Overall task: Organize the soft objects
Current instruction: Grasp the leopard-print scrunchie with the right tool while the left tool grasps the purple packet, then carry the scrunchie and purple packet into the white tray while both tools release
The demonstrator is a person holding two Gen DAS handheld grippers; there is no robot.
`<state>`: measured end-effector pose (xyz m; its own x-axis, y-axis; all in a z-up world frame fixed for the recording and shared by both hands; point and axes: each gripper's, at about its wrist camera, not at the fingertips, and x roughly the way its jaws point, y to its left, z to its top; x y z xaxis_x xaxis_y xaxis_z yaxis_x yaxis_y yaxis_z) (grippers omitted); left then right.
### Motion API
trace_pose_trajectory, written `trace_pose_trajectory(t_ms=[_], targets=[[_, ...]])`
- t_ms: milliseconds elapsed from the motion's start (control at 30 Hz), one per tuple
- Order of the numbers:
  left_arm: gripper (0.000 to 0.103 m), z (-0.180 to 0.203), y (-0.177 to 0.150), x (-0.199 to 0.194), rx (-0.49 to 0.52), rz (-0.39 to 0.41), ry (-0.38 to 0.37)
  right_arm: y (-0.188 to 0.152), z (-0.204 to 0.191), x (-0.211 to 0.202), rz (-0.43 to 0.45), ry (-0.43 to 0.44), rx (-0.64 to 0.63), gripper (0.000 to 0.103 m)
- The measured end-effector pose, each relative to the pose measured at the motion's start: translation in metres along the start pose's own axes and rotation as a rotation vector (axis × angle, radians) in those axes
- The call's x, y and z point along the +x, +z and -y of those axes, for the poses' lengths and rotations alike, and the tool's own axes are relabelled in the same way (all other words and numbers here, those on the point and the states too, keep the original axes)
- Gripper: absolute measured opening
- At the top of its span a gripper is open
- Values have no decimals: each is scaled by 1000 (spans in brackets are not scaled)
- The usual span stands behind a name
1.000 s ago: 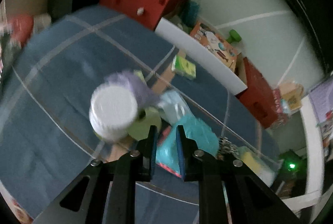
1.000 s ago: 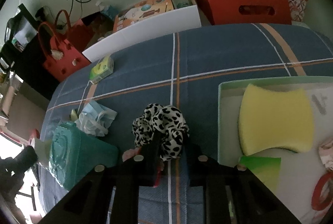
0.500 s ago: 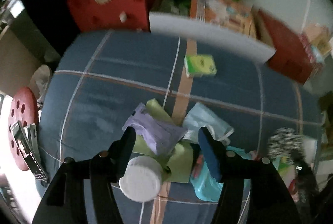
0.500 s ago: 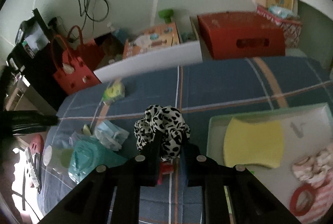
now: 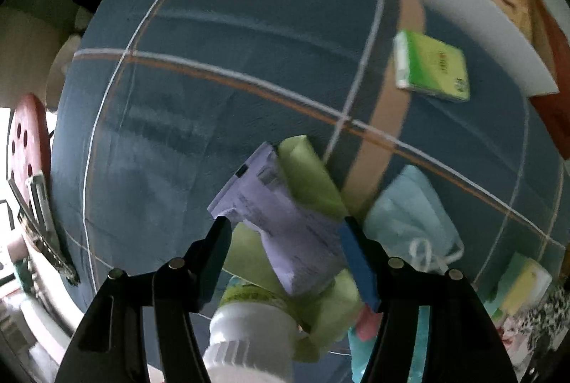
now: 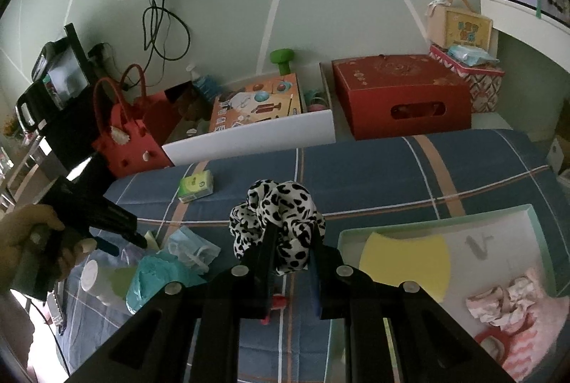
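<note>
Scrunchie (image 6: pixel 278 223) pinched in right claw (image 6: pixel 290 262) | left claw (image 5: pixel 285 240) agape over purple packet (image 5: pixel 285 223) | far tablecloth (image 5: pixel 231 27) bare

Left wrist looks straight down, close; right slants forward; both share green pack (image 5: pixel 433 69) (image 6: pixel 195 185)

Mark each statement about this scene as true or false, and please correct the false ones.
1. The right hand-held gripper holds a black-and-white spotted scrunchie. True.
2. The left hand-held gripper is shut on the purple packet. False: its jaws stand open on either side of the packet, with no pad pressing on it.
3. A yellow sponge lies in the pale green tray. True.
4. The small green tissue pack lies inside the tray. False: it lies on the blue plaid cloth, far from the tray.
5. The white-capped bottle stands upright. False: it lies on its side.
</note>
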<state>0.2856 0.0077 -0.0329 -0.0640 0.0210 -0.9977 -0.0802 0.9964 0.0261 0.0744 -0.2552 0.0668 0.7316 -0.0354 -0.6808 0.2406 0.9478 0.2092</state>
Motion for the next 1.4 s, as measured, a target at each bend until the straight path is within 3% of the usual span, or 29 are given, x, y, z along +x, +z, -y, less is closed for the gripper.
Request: trace_pose_trajectory(t_ms=[67, 100, 167, 267, 567, 733, 767, 867, 1033, 1400], targets=[[66, -3, 2, 4, -23, -10, -11, -1, 0, 1, -4, 0, 2, 16], [73, -4, 2, 6, -23, -15, -6, -1, 0, 2, -5, 0, 2, 16], [77, -6, 2, 11, -18, -27, 17, 0, 1, 2, -6, 1, 4, 16], [82, -10, 0, 19, -26, -49, -17, 0, 1, 2, -3, 1, 6, 16], [82, -37, 4, 33, -98, -92, -104, 0, 2, 1, -2, 1, 11, 16], [82, -41, 4, 37, -95, -81, -82, 0, 3, 1, -1, 1, 12, 16], [82, -39, 2, 38, -82, -78, -79, 0, 3, 1, -1, 1, 13, 16], [66, -34, 0, 38, -82, -75, -98, 0, 3, 1, 0, 0, 14, 16], [53, -34, -4, 31, -71, -38, -75, 1, 3, 1, -5, 1, 18, 16], [48, -66, -10, -7, -90, 56, -125, 3, 12, -3, 2, -3, 51, 16]])
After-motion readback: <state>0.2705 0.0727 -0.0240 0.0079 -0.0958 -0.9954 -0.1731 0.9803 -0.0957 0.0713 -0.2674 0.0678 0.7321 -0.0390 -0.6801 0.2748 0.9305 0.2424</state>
